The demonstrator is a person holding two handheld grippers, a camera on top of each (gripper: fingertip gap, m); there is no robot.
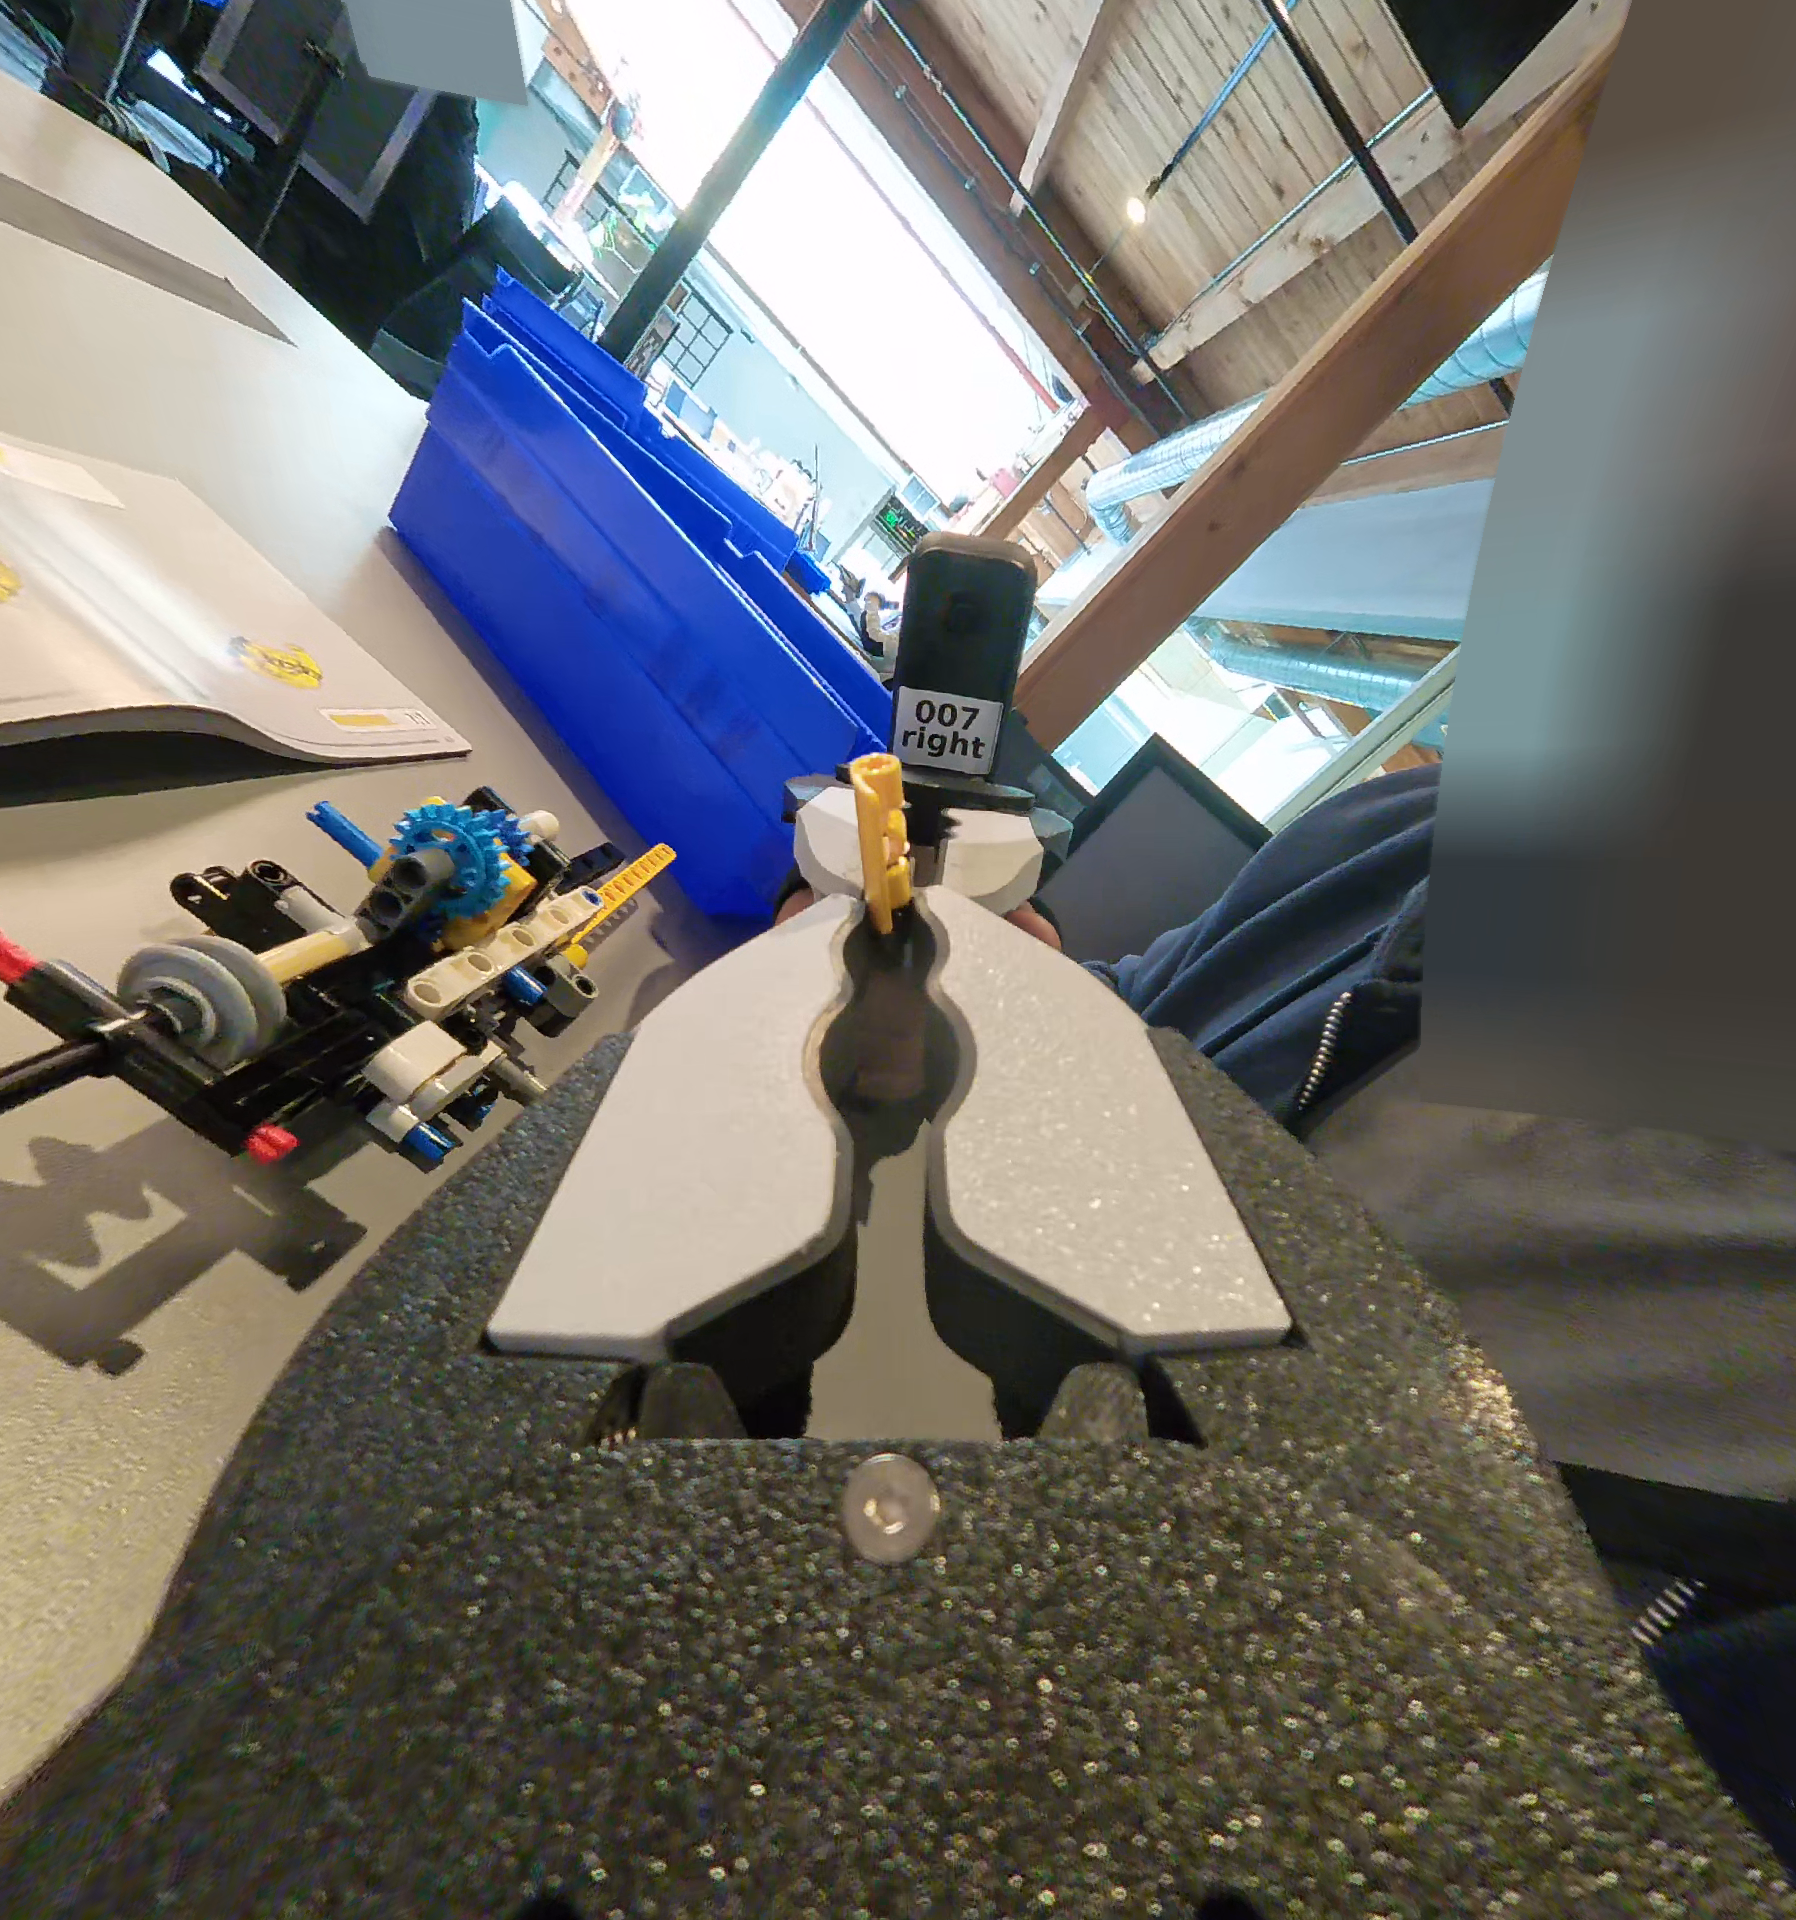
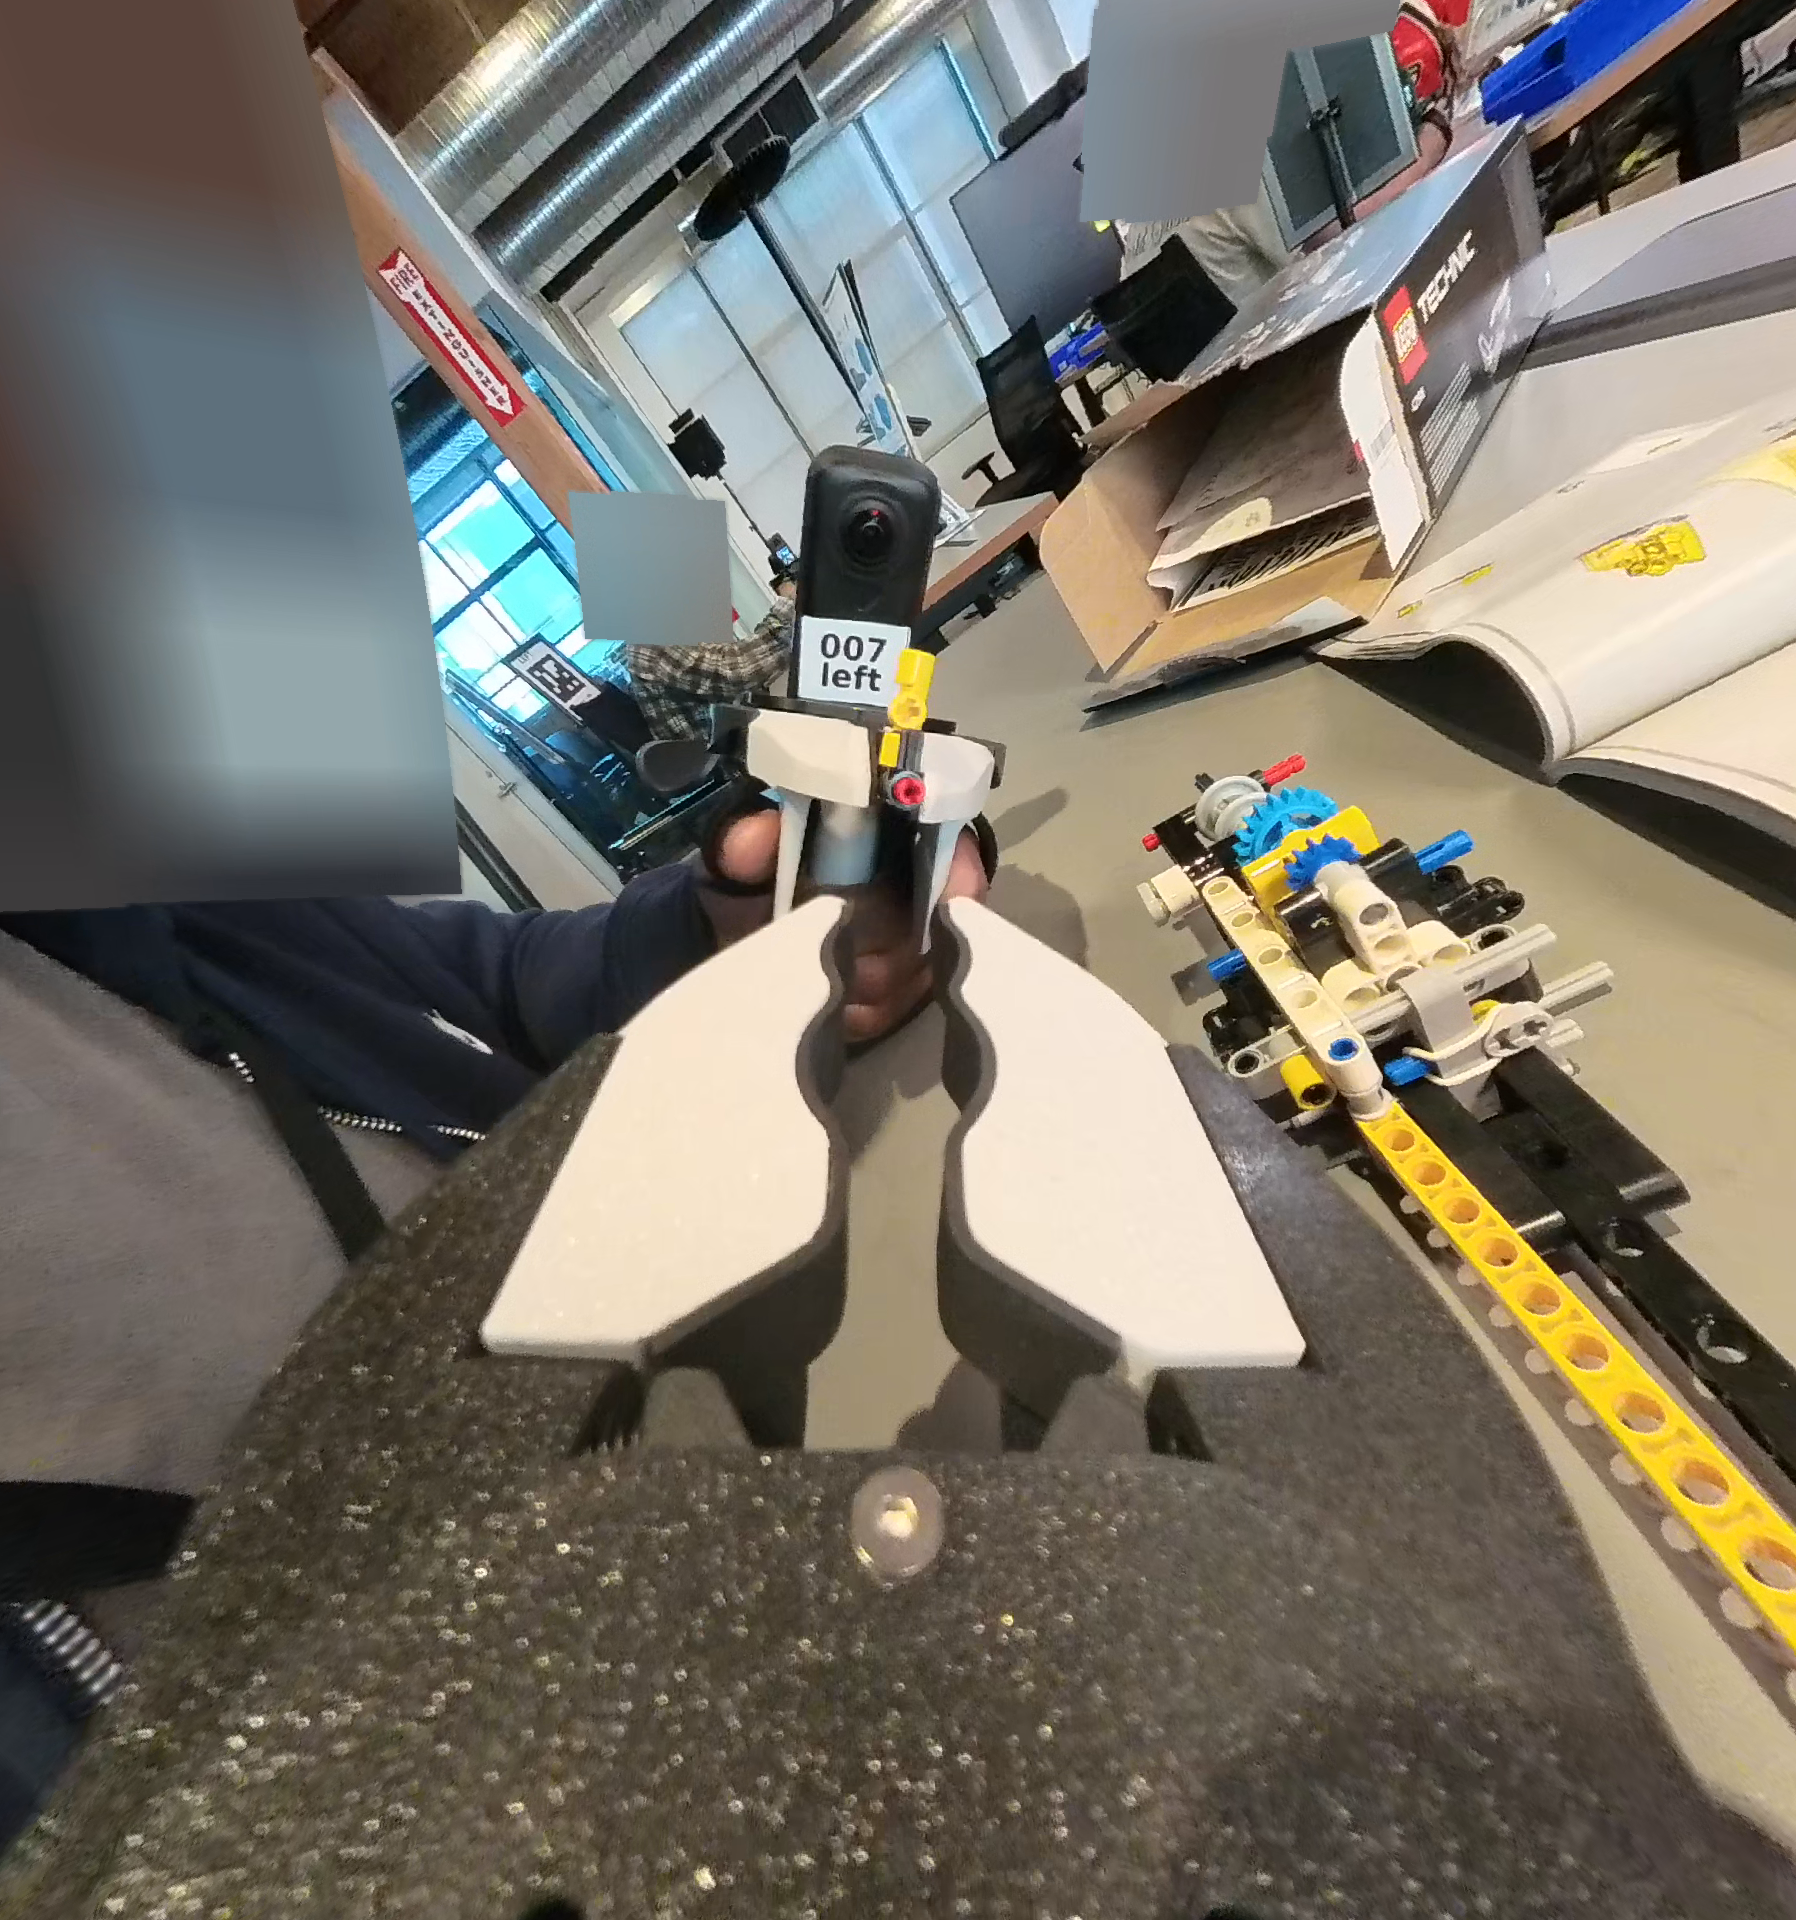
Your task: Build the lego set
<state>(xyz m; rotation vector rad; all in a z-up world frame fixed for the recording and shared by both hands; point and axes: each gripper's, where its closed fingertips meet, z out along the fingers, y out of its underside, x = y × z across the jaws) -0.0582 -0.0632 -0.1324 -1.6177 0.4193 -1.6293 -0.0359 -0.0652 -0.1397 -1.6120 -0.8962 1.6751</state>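
My left gripper is shut on a small yellow lego piece that stands up from its tips, held in the air. The same piece, with a red pin below it, shows on the left gripper in the right wrist view. My right gripper is open and empty and faces the left one at close range, tips apart from the piece. The partly built lego model, black, white and yellow with blue gears, lies on the grey table. It also shows in the right wrist view, with a long yellow beam.
An open instruction booklet lies behind the model. Blue bins stand at the table's far side. The lego box and an open cardboard box are beyond the booklet. A person's navy sleeve is close by. The grippers are tip to tip, or close to it.
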